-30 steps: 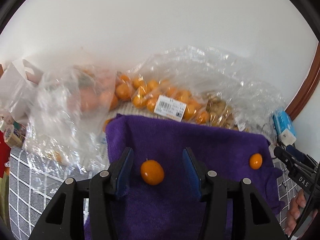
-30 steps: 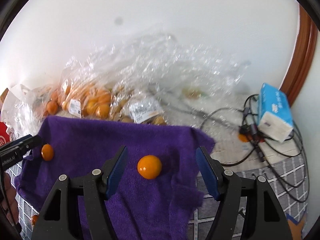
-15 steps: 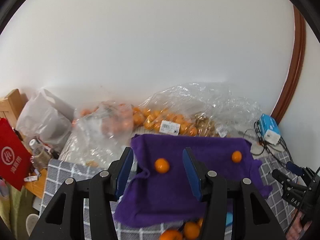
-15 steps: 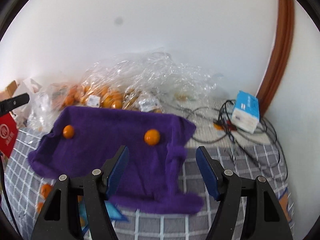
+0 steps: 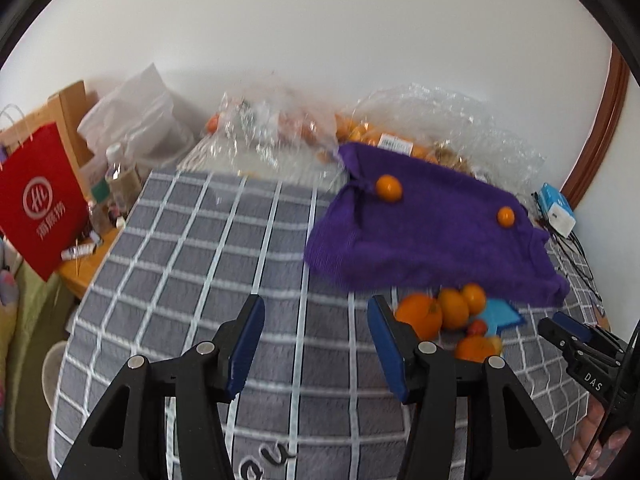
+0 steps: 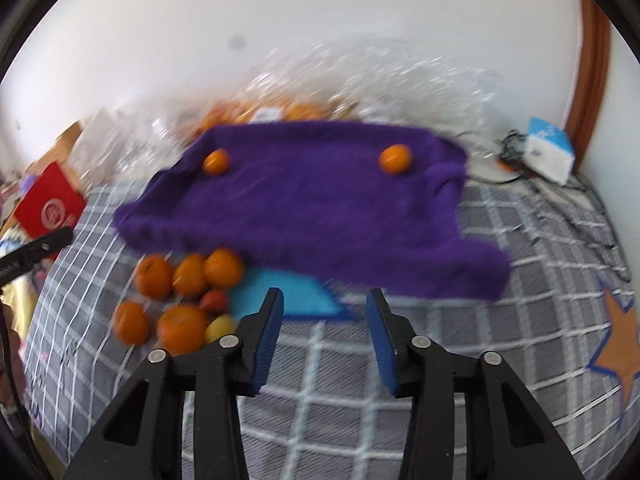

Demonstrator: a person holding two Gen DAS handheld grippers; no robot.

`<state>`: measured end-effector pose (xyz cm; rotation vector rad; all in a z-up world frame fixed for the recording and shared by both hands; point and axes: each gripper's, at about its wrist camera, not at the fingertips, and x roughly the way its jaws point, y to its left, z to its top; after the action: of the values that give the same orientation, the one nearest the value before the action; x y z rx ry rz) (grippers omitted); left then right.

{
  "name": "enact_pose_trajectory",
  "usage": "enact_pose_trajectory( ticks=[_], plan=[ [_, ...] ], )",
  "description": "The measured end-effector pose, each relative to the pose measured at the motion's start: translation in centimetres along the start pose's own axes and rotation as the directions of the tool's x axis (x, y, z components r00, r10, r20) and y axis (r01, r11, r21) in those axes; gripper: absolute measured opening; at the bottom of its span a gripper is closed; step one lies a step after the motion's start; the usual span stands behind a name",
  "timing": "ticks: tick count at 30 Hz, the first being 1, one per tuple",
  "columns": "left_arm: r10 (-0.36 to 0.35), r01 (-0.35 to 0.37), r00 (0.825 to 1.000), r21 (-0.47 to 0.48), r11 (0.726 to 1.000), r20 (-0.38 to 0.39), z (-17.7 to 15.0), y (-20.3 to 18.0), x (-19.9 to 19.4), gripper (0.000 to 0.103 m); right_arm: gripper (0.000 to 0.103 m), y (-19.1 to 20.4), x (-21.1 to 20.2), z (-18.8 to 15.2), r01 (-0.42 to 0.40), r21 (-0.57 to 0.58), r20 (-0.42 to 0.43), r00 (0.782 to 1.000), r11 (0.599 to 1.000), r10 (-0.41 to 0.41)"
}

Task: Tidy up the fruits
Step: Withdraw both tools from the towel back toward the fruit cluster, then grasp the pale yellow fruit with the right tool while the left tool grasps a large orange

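A purple towel (image 5: 424, 236) (image 6: 320, 216) lies on the grey checked table with two small oranges on it, one at its left (image 5: 389, 188) (image 6: 216, 161) and one at its right (image 5: 505, 216) (image 6: 395, 159). A pile of oranges (image 5: 436, 312) (image 6: 184, 296) with a small red fruit (image 6: 214, 301) and a yellow one (image 6: 220, 328) sits by the towel's near edge, beside a blue cloth (image 6: 296, 292). My left gripper (image 5: 316, 340) is open and empty above bare tablecloth. My right gripper (image 6: 324, 324) is open and empty above the blue cloth.
Clear plastic bags of oranges (image 5: 360, 132) lie against the back wall. A red paper bag (image 5: 36, 200) and bottles stand at the left off the table. A blue-white box (image 6: 550, 154) and cables lie at the right. An orange star (image 6: 622, 340) marks the tablecloth.
Both grippers have pulled back and up from the towel, leaving the two small oranges on it. The fruit pile and more tablecloth have come into view.
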<state>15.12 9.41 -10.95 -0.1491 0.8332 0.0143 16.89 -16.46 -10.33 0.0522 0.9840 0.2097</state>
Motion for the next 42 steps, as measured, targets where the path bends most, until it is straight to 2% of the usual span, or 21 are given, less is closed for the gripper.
enact_pose_trajectory(
  ticks=[6, 9, 12, 18, 19, 20, 24, 28, 31, 33, 38, 40, 42],
  plan=[
    [-0.014, 0.014, 0.999, -0.015, 1.000, -0.049, -3.2, 0.7, 0.7, 0.051, 0.042, 3.3, 0.7, -2.7, -0.098, -0.057, -0.038, 0.995, 0.994, 0.096],
    [-0.003, 0.003, 0.997, 0.001, 1.000, -0.073, -3.7, 0.6, 1.0, 0.051, 0.042, 4.0, 0.8, -3.2, -0.116, -0.059, -0.028, 0.993, 0.991, 0.115],
    [0.004, -0.003, 0.997, 0.011, 1.000, -0.077, -4.2, 0.5, 1.0, 0.051, 0.042, 4.5, 1.1, -3.3, -0.170, -0.047, -0.039, 0.985, 0.984, 0.169],
    [0.007, -0.006, 0.996, 0.007, 1.000, -0.090, -4.7, 0.6, 1.3, 0.051, 0.042, 5.8, 2.4, -4.0, -0.185, -0.060, -0.071, 0.981, 0.981, 0.181],
    [0.005, -0.005, 0.996, 0.006, 1.000, -0.090, -4.6, 0.5, 1.3, 0.051, 0.040, 5.9, 2.6, -3.9, -0.188, -0.061, -0.069, 0.981, 0.980, 0.183],
    [0.004, -0.003, 0.996, 0.007, 1.000, -0.089, -4.5, 0.4, 1.3, 0.051, 0.029, 6.0, 2.6, -3.9, -0.191, -0.064, -0.062, 0.980, 0.980, 0.187],
    [-0.025, 0.027, 0.996, 0.021, 0.999, -0.086, -4.5, -0.4, 1.3, 0.051, 0.027, 6.0, 1.9, -3.9, -0.133, -0.092, -0.016, 0.991, 0.987, 0.132],
    [-0.083, 0.088, 0.994, 0.066, 0.994, -0.071, -4.6, -2.0, 1.1, 0.051, 0.027, 3.4, 0.1, -4.1, -0.098, -0.061, 0.017, 0.995, 0.993, 0.099],
    [-0.153, 0.158, 0.986, 0.072, 0.985, -0.070, -4.6, -3.3, 1.2, 0.052, 0.027, 0.1, -0.9, -4.2, 0.009, -0.017, 0.042, 0.999, 1.000, -0.008],
    [-0.186, 0.192, 0.979, 0.080, 0.978, -0.081, -4.6, -4.3, 1.7, 0.058, 0.027, -2.0, -1.0, -4.5, 0.068, 0.004, 0.038, 0.997, 0.998, -0.068],
    [-0.110, 0.123, 0.989, 0.143, 0.982, -0.095, -4.9, -6.6, 3.4, 0.058, 0.027, -5.2, 0.0, -4.9, 0.083, 0.051, -0.004, 0.997, 0.995, -0.083],
    [-0.103, 0.118, 0.988, 0.134, 0.984, -0.114, -5.0, -6.8, 4.2, 0.058, 0.027, -5.7, 0.4, -5.1, 0.068, 0.055, -0.009, 0.998, 0.996, -0.067],
    [-0.094, 0.106, 0.991, 0.129, 0.986, -0.093, -5.0, -6.8, 4.3, 0.055, 0.027, -5.6, 0.9, -4.9, 0.063, 0.046, -0.004, 0.998, 0.997, -0.063]
  ],
)
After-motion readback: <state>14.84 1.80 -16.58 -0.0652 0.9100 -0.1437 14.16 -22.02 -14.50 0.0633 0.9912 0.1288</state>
